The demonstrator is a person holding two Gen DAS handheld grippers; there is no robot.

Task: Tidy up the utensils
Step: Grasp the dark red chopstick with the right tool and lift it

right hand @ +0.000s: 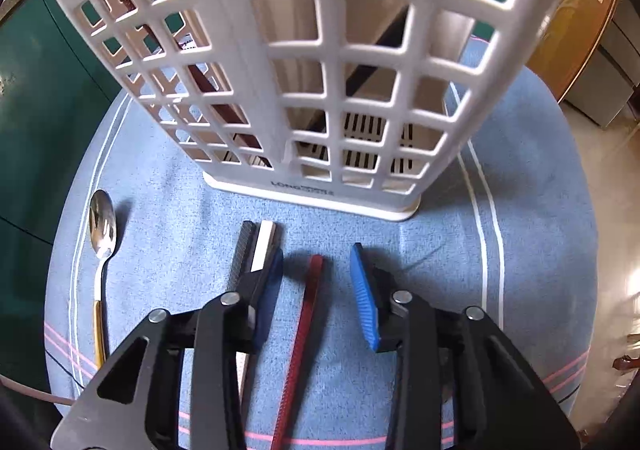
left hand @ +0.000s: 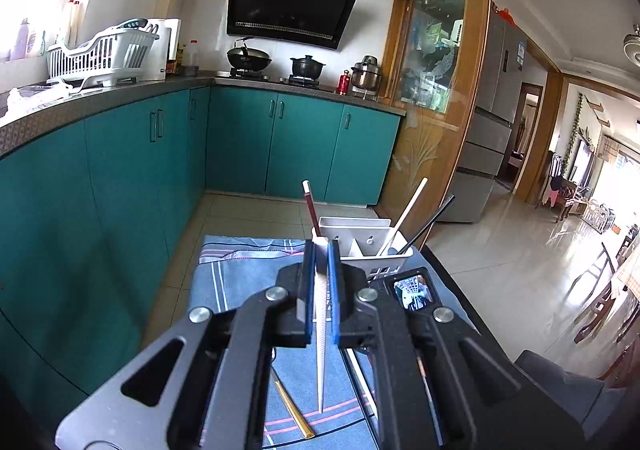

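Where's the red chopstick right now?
Right wrist view: the red chopstick lies on the blue cloth between the right claw's open pads, before the white caddy.

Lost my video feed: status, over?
Left gripper shut on white chopstick. Right gripper open around red chopstick. Holder ahead, nothing blocking.

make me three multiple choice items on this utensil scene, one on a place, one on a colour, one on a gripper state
1. Where does the metal spoon with the gold handle lie?
A. on the blue cloth
B. in the white plastic lattice holder
C. on the floor

2. What colour is the ridged chopstick between the right gripper jaws?
A. white
B. red
C. black

3. What is the left gripper doing?
A. standing open
B. clamping a spoon
C. clamping a white chopstick

Key: 1 A, it lies left of the holder; 2 B, red on the cloth, pads apart; 3 C, pads press it.
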